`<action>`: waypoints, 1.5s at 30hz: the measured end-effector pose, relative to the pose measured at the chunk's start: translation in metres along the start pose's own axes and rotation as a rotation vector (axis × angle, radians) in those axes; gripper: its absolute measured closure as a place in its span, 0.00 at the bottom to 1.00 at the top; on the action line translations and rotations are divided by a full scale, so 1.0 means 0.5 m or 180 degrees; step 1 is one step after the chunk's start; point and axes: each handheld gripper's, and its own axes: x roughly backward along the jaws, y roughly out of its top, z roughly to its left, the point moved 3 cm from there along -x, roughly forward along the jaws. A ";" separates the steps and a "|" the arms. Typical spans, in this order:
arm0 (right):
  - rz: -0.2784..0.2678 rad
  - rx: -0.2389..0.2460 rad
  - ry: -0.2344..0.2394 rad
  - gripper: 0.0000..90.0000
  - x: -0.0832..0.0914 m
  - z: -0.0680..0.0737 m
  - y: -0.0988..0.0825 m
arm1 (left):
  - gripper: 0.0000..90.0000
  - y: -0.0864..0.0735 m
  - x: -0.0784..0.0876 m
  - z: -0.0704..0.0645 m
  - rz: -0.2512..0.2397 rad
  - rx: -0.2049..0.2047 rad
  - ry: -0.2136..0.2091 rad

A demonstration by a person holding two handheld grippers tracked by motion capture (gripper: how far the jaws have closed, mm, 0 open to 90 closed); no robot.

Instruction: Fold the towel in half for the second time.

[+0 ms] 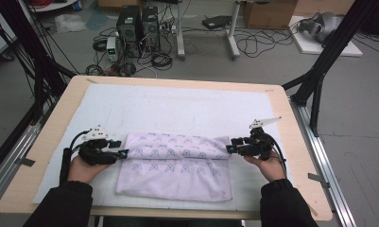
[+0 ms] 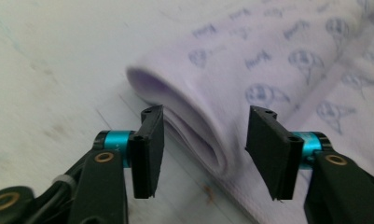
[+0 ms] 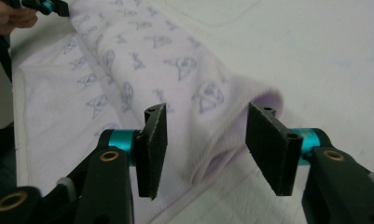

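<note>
A pale lilac towel (image 1: 175, 163) with blue printed figures lies folded on the white mat, its upper part doubled over into a thick roll-like fold. My left gripper (image 1: 123, 153) is at the towel's left end, held level. In the left gripper view its jaws (image 2: 203, 140) stand open, and the fold's rounded end (image 2: 194, 121) lies between them without touching the pads. My right gripper (image 1: 229, 148) is at the towel's right end. Its jaws (image 3: 205, 144) are open too, with the fold's end (image 3: 222, 130) in the gap, free of the pads.
A white mat (image 1: 154, 106) covers most of the wooden table (image 1: 298, 156). Beyond the far edge the floor holds computer towers (image 1: 137, 26), cables and boxes. A black frame leg (image 1: 319, 71) stands off the right corner. The left gripper (image 3: 49, 5) appears far off in the right gripper view.
</note>
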 end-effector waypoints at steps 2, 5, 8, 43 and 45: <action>0.0041 -0.0021 -0.0149 0.38 -0.007 -0.007 0.023 | 0.46 0.019 -0.010 0.011 0.0018 0.0045 0.0070; 0.0086 -0.0066 -0.0211 0.36 -0.030 -0.027 0.042 | 0.45 0.033 -0.036 0.031 0.0086 0.0168 0.0138; 0.0191 -0.0244 -0.0135 0.36 -0.063 -0.051 0.040 | 0.42 0.026 -0.067 0.051 0.0113 0.0521 -0.0011; 0.0013 0.0519 0.0398 0.61 0.020 0.140 -0.063 | 0.48 -0.054 0.093 -0.090 -0.0125 -0.0031 -0.0540; 0.0131 0.0486 0.0425 0.58 0.002 0.132 -0.064 | 0.48 -0.044 0.074 -0.086 -0.0069 -0.0058 -0.0502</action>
